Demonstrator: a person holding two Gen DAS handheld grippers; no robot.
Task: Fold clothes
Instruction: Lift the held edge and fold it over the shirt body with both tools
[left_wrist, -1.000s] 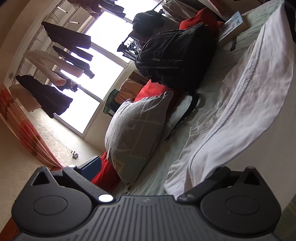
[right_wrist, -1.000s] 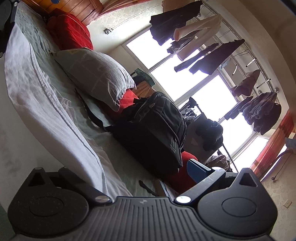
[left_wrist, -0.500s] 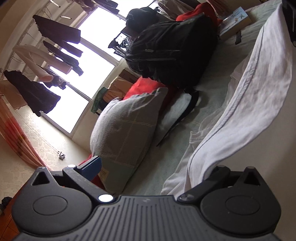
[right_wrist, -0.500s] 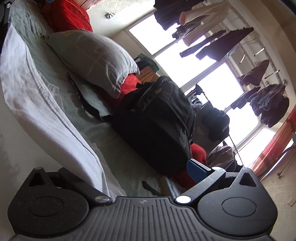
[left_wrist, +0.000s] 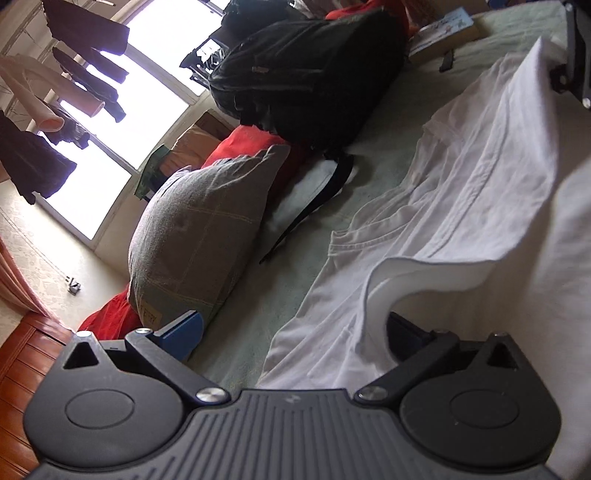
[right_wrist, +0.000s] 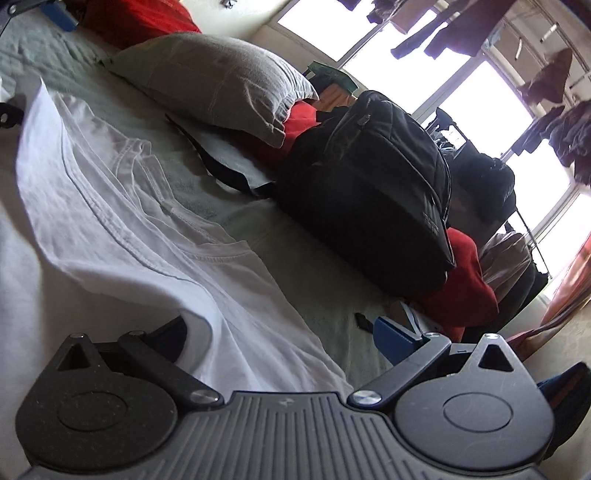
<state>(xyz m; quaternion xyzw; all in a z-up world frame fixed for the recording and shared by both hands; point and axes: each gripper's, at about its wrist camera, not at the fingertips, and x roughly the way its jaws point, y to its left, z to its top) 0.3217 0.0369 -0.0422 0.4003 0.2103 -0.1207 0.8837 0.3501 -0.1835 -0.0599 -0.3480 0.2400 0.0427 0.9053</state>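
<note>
We see a white T-shirt (left_wrist: 454, 206) spread over the pale green bed (left_wrist: 280, 295), its neckline lying flat and one edge raised in a fold between the two tools. Our left claw (left_wrist: 291, 332) stands with its fingers wide apart; the shirt's fold drapes across the inner finger (left_wrist: 406, 334), while the blue-tipped one sits over bare bedding. Our right claw (right_wrist: 280, 339) is spread wide as well, cloth lying over its left finger (right_wrist: 173, 332), and nothing is pinched in either. Whether the fabric merely rests on those fingers or is caught on them we cannot quite tell. Beyond the shirt a grey pillow (right_wrist: 218, 77) leans on a red cushion (right_wrist: 299, 122), and a black backpack (right_wrist: 369, 184) stands beside it. Dark clothes (left_wrist: 74, 66) hang at the bright window (left_wrist: 155, 96).
</note>
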